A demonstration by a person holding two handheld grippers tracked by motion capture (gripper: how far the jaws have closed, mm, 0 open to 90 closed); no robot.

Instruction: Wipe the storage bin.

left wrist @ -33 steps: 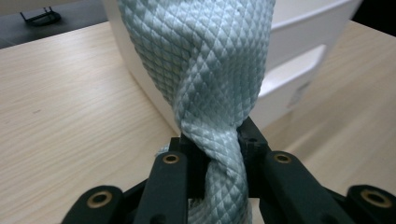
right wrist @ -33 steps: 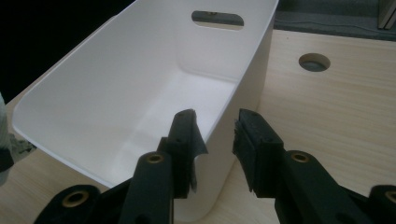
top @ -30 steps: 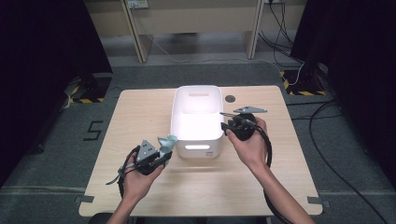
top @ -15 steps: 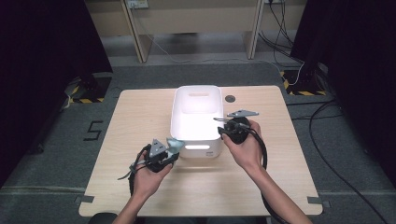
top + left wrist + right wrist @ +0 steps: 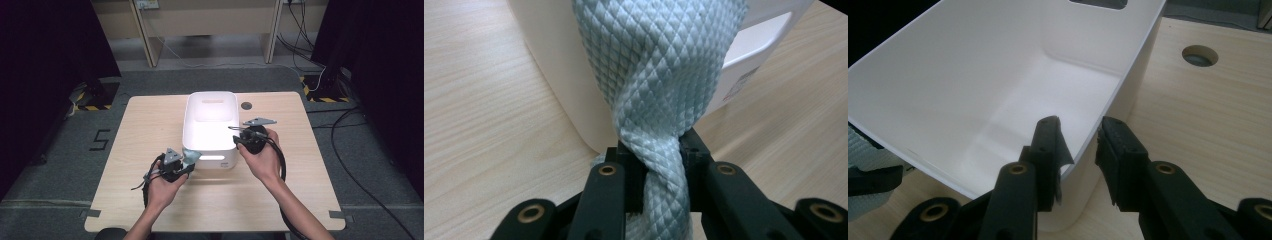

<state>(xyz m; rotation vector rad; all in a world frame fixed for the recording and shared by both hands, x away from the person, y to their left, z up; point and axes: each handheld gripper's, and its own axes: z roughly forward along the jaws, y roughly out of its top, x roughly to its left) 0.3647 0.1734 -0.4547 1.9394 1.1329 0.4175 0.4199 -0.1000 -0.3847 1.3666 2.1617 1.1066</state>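
A white plastic bin (image 5: 210, 161) stands open-topped in the middle of the wooden table (image 5: 150, 130); I see nothing lying in it. My left gripper (image 5: 186, 161) is shut on a pale blue quilted cloth (image 5: 191, 155) right at the bin's front left corner. In the left gripper view the cloth (image 5: 659, 65) twists up out of that gripper (image 5: 656, 150), in front of the bin's outer wall (image 5: 559, 65). My right gripper (image 5: 240, 138) straddles the bin's right wall near the front corner. Its jaws (image 5: 1079, 130) have just been closing, one inside the bin (image 5: 973, 75) and one outside, and they pinch the rim.
A round cable hole (image 5: 245, 105) (image 5: 1200, 55) sits in the table just behind the bin's right side. Bare tabletop lies left, right and in front of the bin. Cables trail from both grippers. Desk legs and floor cables lie beyond the far edge.
My left hand has carried the cloth rightward, up to the bin's front left corner. The right gripper has stayed at the bin's right wall, its jaws narrower.
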